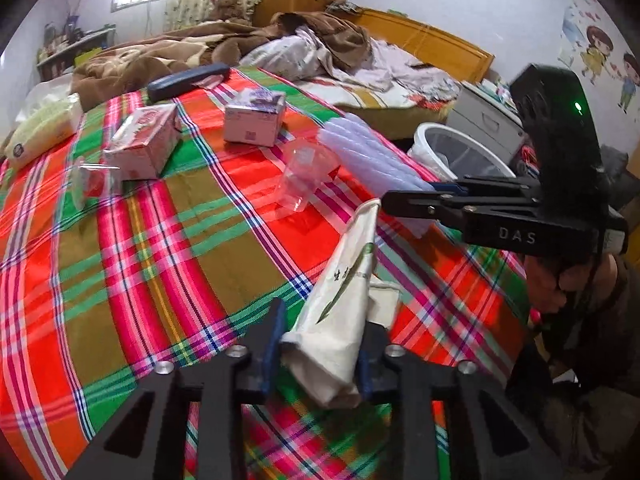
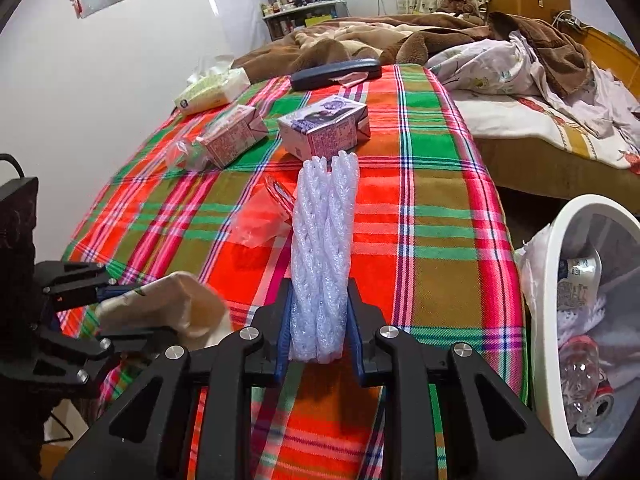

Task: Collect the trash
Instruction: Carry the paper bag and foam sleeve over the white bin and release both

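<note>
Left wrist view: the left tool (image 1: 320,354) is clamped on a crumpled paper bag (image 1: 344,296) — cream with green print, its long axis running up and away from the jaws, tip leaning toward the right tool (image 1: 390,204). It looks light and soft, so a pinch near the bunched end seems about right; squeeze anywhere and it just folds. A clear cup (image 1: 306,176) lies on its side further out on the plaid cloth (image 1: 120,280), and the bin (image 1: 452,148) sits off the far right edge.

Right wrist view: the right tool (image 2: 320,332) is closed narrow on a foam wrap (image 2: 324,240) — a long white bubbly strip, gripped at its near end, long axis pointing straight ahead over the cloth. I'd guess it weighs nothing and flops, so the free end will probably droop when lifted. The bin (image 2: 556,280) is close on the right, already holding a can and bottles.
</note>
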`<action>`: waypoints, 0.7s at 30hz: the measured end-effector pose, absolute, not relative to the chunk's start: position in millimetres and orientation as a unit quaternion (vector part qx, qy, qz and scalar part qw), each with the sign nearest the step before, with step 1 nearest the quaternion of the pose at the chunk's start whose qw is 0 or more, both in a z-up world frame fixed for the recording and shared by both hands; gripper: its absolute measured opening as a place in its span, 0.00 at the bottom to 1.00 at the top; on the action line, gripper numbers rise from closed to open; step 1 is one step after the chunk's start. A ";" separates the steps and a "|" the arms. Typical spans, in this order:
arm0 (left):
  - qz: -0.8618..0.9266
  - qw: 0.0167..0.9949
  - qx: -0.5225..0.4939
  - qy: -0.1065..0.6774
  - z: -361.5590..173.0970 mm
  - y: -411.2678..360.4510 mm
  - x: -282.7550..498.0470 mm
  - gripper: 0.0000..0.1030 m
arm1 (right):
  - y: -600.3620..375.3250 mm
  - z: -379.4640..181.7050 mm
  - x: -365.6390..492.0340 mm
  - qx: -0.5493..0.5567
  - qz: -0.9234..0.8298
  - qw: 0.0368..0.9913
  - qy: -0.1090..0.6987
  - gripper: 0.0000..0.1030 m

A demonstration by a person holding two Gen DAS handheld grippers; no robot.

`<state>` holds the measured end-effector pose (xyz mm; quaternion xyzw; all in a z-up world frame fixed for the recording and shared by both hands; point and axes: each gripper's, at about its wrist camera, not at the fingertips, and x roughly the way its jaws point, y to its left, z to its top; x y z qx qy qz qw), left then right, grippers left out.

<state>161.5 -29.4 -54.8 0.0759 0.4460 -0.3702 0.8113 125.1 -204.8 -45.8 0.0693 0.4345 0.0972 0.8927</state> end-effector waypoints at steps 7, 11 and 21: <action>-0.352 0.835 0.054 0.420 -34.5 -30.4 148.9 0.29 | -212.5 -30.3 110.8 0.076 0.091 0.905 0.408 0.23; -0.354 0.843 0.053 0.402 -16.0 -42.6 140.8 0.29 | -219.2 -19.5 101.5 0.080 0.087 0.913 0.391 0.23; -0.345 0.858 0.064 0.376 11.9 -87.9 126.2 0.29 | -254.1 8.5 74.5 0.091 0.053 0.932 0.346 0.24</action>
